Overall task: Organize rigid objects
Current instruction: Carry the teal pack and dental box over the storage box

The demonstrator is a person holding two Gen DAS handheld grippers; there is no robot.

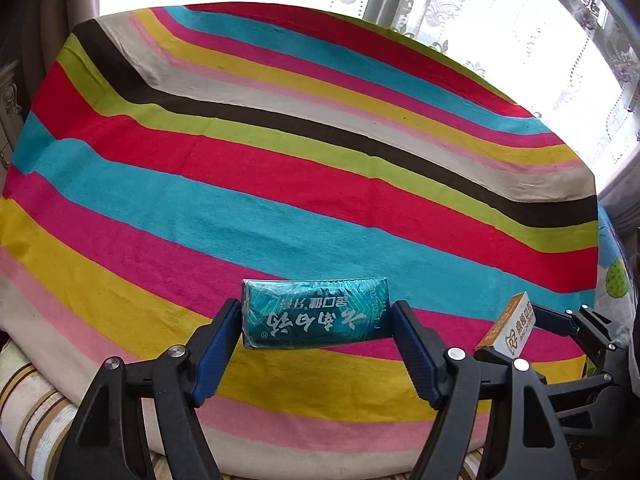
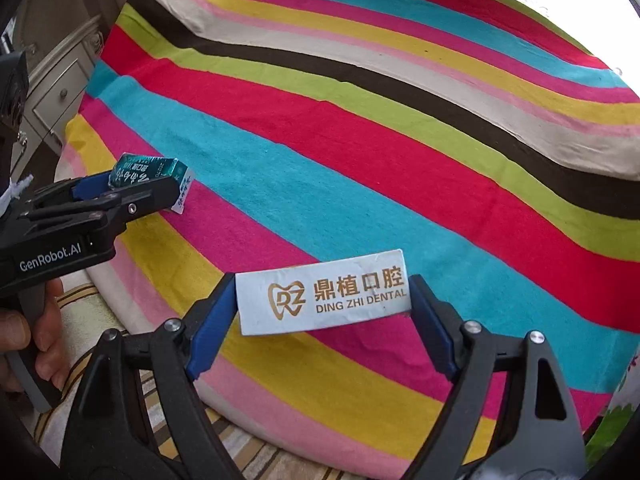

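Note:
A teal box (image 1: 316, 314) with white printing sits crosswise between the blue pads of my left gripper (image 1: 316, 316), which is shut on its two ends above the striped cloth (image 1: 280, 184). A white box (image 2: 322, 294) marked "DING ZHI DENTAL" is clamped end to end in my right gripper (image 2: 324, 300), also clear of the cloth. From the left wrist view the right gripper (image 1: 520, 332) shows at the right edge with the white box (image 1: 508, 326) tilted in it. The right wrist view shows the left gripper (image 2: 152, 188) at the left, holding the teal box (image 2: 144, 172).
The bright striped cloth (image 2: 360, 140) covers the whole surface ahead. A pale cabinet with drawers (image 2: 60, 92) stands at the left. Lace curtains and a bright window (image 1: 480, 8) lie beyond the far edge. A hand (image 2: 36, 320) grips the left gripper's handle. Striped upholstery (image 1: 36, 408) shows below the cloth.

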